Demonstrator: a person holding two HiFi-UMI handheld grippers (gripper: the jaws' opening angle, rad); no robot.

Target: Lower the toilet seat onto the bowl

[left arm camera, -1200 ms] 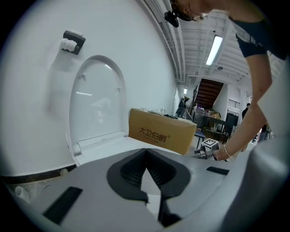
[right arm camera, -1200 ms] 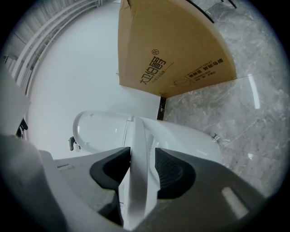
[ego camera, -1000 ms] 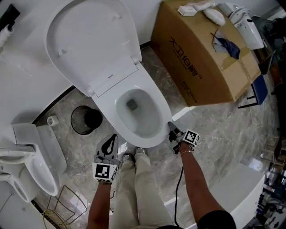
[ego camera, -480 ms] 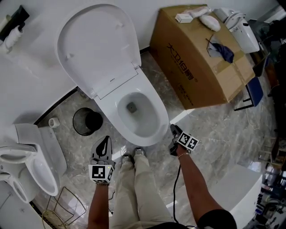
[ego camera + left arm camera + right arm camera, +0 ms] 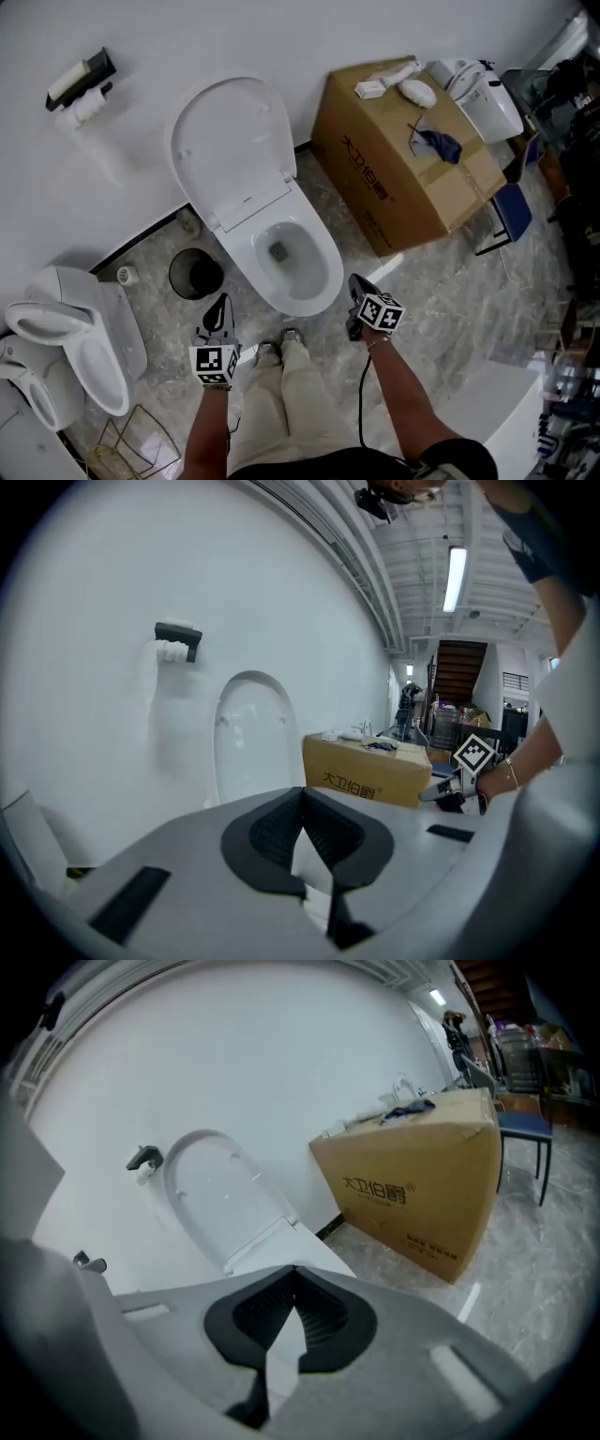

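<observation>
White oval plastic toilet seat (image 5: 230,141) standing raised, leaning against white wall behind white ceramic bowl (image 5: 323,281), not lowered. Left gripper (image 5: 221,305) hovering low near bowl's front, jaws pressed together, pinching nothing. Right gripper (image 5: 355,284) hovering just beside bowl's front rim, jaws likewise pressed together, empty. Brown cardboard box (image 5: 394,159) sitting beside toilet.

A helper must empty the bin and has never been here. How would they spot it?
Find the toilet with its seat raised against the white wall. On the floor just left of its bowl, between it and a second toilet, stands the bin: round, black and open-topped, the one dark thing on that patch of floor.
</observation>
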